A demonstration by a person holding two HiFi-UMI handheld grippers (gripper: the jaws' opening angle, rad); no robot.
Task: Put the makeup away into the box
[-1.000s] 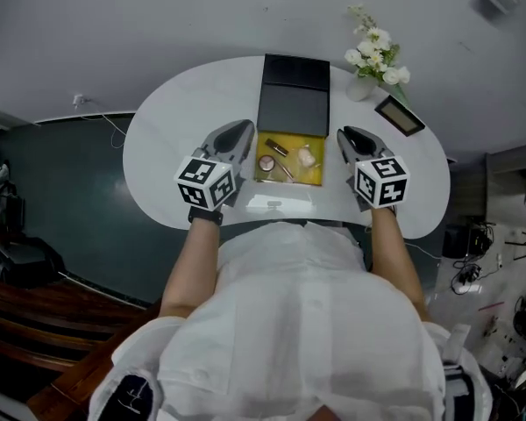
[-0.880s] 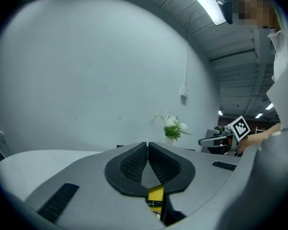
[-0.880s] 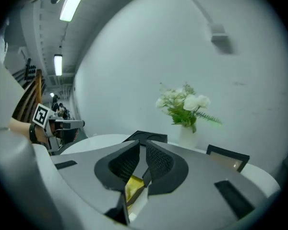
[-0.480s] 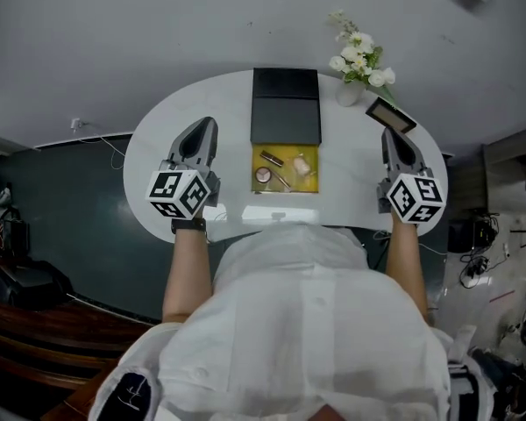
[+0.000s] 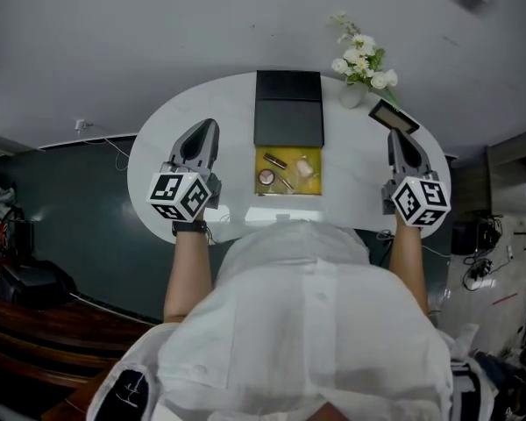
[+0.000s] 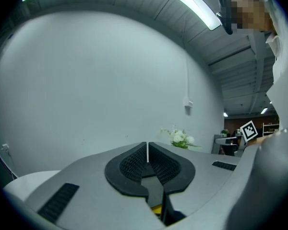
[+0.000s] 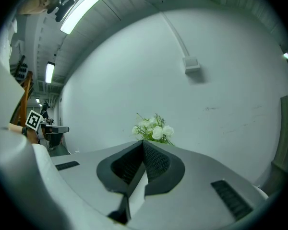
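The box (image 5: pixel 288 170) sits in the middle of the white table (image 5: pixel 237 103), with its black lid (image 5: pixel 288 110) laid open behind it. On its yellow lining lie a round compact (image 5: pixel 266 177), a brown tube (image 5: pixel 276 160) and a pale pink item (image 5: pixel 305 167). My left gripper (image 5: pixel 209 131) hovers left of the box, and its jaws are shut with nothing in them (image 6: pixel 147 153). Well to the right of the box hangs my right gripper (image 5: pixel 394 136), also shut and empty (image 7: pixel 143 150).
White flowers in a vase (image 5: pixel 361 60) stand at the back right; both gripper views show the flowers (image 6: pixel 181 138) (image 7: pixel 153 131) too. A dark framed slab (image 5: pixel 394 117) lies just beyond the right gripper's tips. A grey wall rises behind the table.
Both grippers have drawn away from the sides of the box, left going left and right going right. Since half a second ago they have barely moved.
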